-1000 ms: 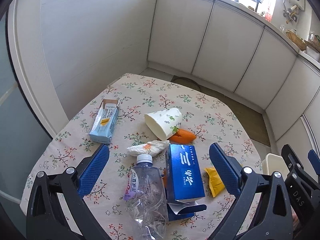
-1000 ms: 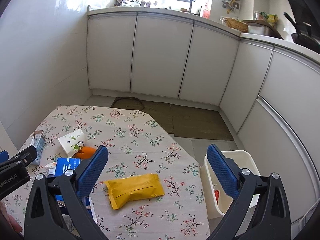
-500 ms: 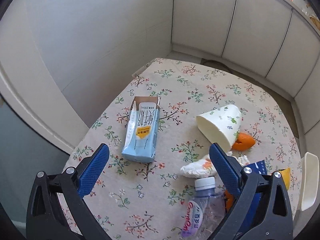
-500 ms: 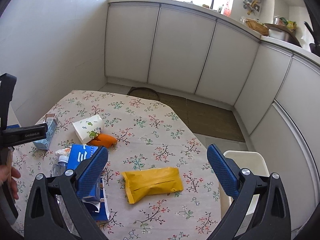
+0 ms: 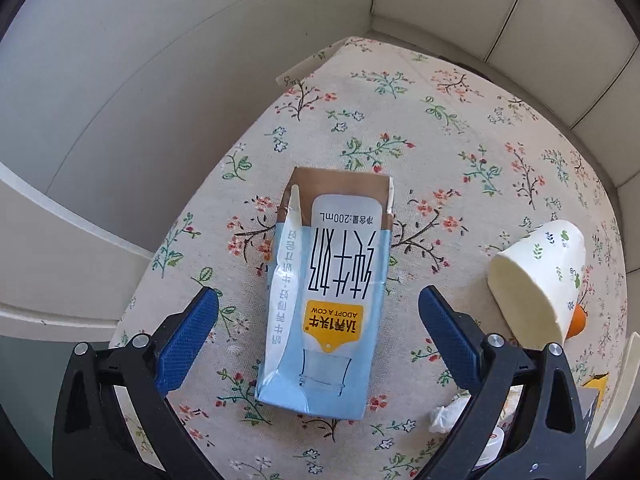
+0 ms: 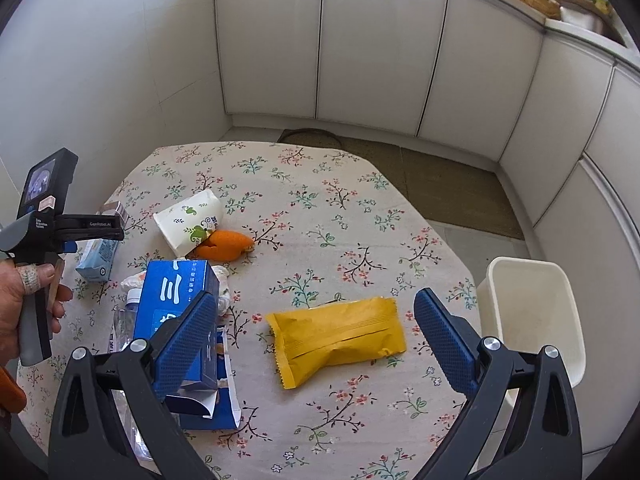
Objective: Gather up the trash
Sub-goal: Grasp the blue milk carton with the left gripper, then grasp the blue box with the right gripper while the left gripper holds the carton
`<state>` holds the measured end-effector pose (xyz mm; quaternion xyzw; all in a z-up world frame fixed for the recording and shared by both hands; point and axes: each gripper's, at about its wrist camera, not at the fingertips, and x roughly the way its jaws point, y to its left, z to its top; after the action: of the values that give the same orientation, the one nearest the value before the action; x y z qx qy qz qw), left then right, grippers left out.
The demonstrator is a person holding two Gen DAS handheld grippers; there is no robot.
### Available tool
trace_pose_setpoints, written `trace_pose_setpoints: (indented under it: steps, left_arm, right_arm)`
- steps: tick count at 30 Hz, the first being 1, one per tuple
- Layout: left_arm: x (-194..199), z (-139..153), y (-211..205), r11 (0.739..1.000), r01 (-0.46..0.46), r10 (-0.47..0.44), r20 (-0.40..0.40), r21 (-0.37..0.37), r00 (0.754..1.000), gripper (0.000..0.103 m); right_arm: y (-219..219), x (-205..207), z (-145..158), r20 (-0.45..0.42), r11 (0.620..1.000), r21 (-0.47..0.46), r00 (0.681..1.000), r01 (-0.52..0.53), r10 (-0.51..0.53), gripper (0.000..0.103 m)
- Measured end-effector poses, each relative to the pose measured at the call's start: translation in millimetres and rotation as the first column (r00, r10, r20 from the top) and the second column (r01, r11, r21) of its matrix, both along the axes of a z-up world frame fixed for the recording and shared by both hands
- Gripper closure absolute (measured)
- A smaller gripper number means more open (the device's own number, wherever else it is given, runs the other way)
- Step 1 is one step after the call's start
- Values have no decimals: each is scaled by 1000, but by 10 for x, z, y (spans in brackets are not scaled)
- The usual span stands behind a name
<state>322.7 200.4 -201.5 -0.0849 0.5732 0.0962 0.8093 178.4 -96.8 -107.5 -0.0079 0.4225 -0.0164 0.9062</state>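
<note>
The milk carton (image 5: 326,300) lies flat on the floral tablecloth (image 5: 440,128) near the table's left edge, its brown top end torn open and pointing away, and one long side creased inward. Judging by that open end and the caved side, it is probably empty: light, thin-walled card that will buckle under a hard squeeze and may skid on the cloth if nudged from one side only. The sounder hold looks to be across its width near the middle, where the printed face is flat, rather than at the ragged open end. The left gripper (image 5: 318,322) hangs over it with its blue fingers (image 5: 188,340) spread wide, one on each side of the carton's lower half and clear of it; whether they are already down at table level is hard to say from this angle. Just to the right a paper cup (image 5: 538,280) lies on its side with a scrap of orange peel (image 6: 224,245) against it, and a crumpled tissue (image 5: 450,414) sits nearer the camera. Further right, the right gripper (image 6: 316,338) is likewise wide apart and holding nothing, framing a yellow snack packet (image 6: 336,338), soft and crinkly, likely slippery film. A blue box (image 6: 176,312) and a clear plastic bottle (image 6: 124,316) lie beside it, and a white bin (image 6: 532,320) stands off the table's right edge.
</note>
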Motion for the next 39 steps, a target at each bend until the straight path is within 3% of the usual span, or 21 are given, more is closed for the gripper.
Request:
trace_pose_setpoints:
  steps: [2,4,7,8,13,18,23,30,36,38,39]
  left_arm:
    - [-26,-70,9,1000,2,-2,3,-19,1000,11]
    - [-84,-150,-3,998,31,-30,11,-52,999,27]
    - [-248,-142,-44,996,89,-89,69,-1,994,48]
    - [-314,-137,-23,995,97,-96,86,-11,992,49]
    - [-829,-110,97,993,88,-75,153,-82,985,49]
    - [-1356,-57,212,985,62,-29,203,-158,979,50]
    - [-1747,45,248,983,65,-24,229,-173,973,50]
    - [-1919,137,267,975,64,-12,242,-211,970,49]
    - [-1945,164,275,970,44,15,240,-239,971,49]
    - [-1950,170,274,970,44,15,238,-239,971,49]
    - [-1957,181,278,970,42,17,240,-241,971,49]
  right_arm:
    - [14,56,-79,-21,1000,10,1000,-4,4,7]
    - [33,105,-145,-33,1000,21,999,-16,17,7]
    - [113,178,-258,-61,998,36,997,-52,54,7]
    - [153,195,-295,-75,997,47,995,-68,71,7]
    - [402,196,-364,-114,980,115,978,-163,176,7]
    - [627,160,-364,-121,973,71,967,-219,226,7]
    - [716,189,-440,-154,968,75,956,-240,249,7]
    - [877,116,-317,-125,948,87,941,-307,316,7]
    - [903,196,-545,-183,961,11,944,-278,275,7]
    - [887,213,-609,-195,960,39,940,-278,280,7]
    - [863,216,-622,-197,958,67,938,-279,287,12]
